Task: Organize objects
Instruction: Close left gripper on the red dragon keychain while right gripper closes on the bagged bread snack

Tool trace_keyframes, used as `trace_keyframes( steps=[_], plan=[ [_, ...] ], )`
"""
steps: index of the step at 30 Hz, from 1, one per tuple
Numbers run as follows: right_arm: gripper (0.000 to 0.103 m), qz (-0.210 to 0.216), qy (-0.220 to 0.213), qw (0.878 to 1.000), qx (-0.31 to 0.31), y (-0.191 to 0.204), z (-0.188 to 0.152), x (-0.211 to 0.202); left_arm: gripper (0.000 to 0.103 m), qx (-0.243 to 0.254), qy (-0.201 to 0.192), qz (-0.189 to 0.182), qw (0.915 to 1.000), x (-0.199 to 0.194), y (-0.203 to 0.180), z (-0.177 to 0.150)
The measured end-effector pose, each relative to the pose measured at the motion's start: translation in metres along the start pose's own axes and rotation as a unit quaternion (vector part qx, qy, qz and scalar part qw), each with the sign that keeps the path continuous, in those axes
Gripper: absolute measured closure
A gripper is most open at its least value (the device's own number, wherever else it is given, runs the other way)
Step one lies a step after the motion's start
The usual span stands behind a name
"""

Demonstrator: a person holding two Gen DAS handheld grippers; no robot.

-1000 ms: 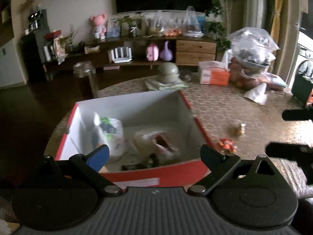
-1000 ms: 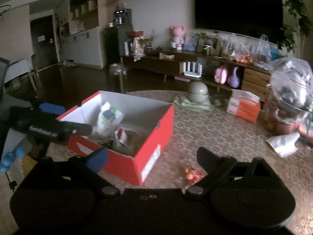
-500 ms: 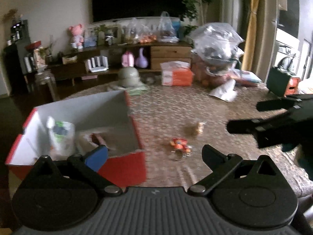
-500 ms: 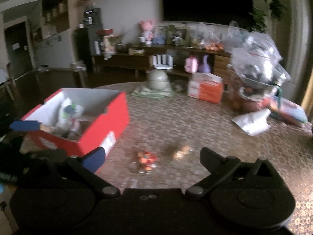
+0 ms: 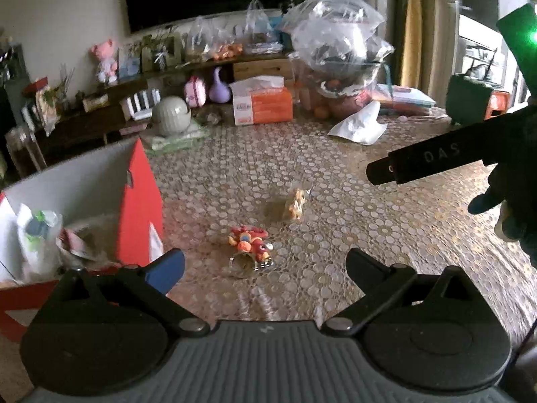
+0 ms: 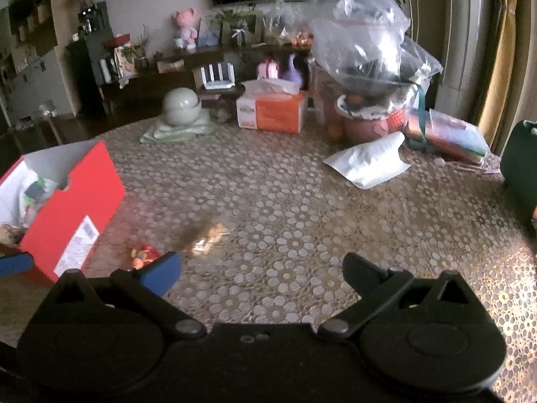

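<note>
Patterned cloth covers the round surface [image 6: 302,201], with an orange tissue box [image 6: 272,114], a bulging clear plastic bag [image 6: 365,50] and a white pouch [image 6: 369,164] toward its far side. At the left edge stands an open red box [image 5: 141,201] already holding a few packets. Two small things lie on the cloth just right of it: an orange-red toy [image 5: 250,238] and, a little farther off, a small clear-wrapped snack [image 5: 295,203]. The left gripper [image 5: 265,265] hangs with fingers spread wide and empty above the toy; the right gripper [image 6: 261,268] has just finished opening, nothing between its fingers.
</note>
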State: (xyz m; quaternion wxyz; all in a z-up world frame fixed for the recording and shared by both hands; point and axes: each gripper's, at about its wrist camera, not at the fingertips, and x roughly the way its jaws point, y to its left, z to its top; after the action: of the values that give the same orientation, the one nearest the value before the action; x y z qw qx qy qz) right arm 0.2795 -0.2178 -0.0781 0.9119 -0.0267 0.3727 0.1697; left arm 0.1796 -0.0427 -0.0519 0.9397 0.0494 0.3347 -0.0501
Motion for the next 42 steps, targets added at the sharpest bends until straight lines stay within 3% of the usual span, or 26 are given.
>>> trace_keyframes(
  steps=[5,16,23,31,33,38,42],
  plan=[
    [0.000,0.008,0.022,1.000,-0.003,-0.002,0.003,0.027,0.000,-0.015,0.010,0.017,0.9997,0.035,-0.015,-0.006],
    [0.005,0.019,0.061,0.998,-0.029,0.024,0.021,0.083,0.000,-0.038,0.027,0.048,0.9978,0.085,-0.005,-0.006],
    [0.016,0.035,0.081,0.995,-0.044,0.045,0.024,0.113,0.002,-0.044,0.040,0.051,0.9969,0.107,0.005,-0.004],
    [0.034,0.041,0.092,0.994,-0.040,0.051,0.024,0.130,0.022,-0.048,0.032,0.041,0.9975,0.113,0.007,-0.004],
    [0.043,0.042,0.096,0.994,-0.037,0.051,0.022,0.132,0.036,-0.045,0.029,0.033,0.9980,0.112,0.005,-0.004],
    [0.059,0.032,0.089,0.995,-0.033,0.049,0.019,0.131,0.059,-0.018,0.020,0.030,0.9992,0.110,-0.002,-0.003],
    [0.077,0.028,0.090,0.995,-0.032,0.046,0.019,0.129,0.063,-0.017,0.022,0.024,0.9993,0.111,0.000,-0.001]
  ],
)
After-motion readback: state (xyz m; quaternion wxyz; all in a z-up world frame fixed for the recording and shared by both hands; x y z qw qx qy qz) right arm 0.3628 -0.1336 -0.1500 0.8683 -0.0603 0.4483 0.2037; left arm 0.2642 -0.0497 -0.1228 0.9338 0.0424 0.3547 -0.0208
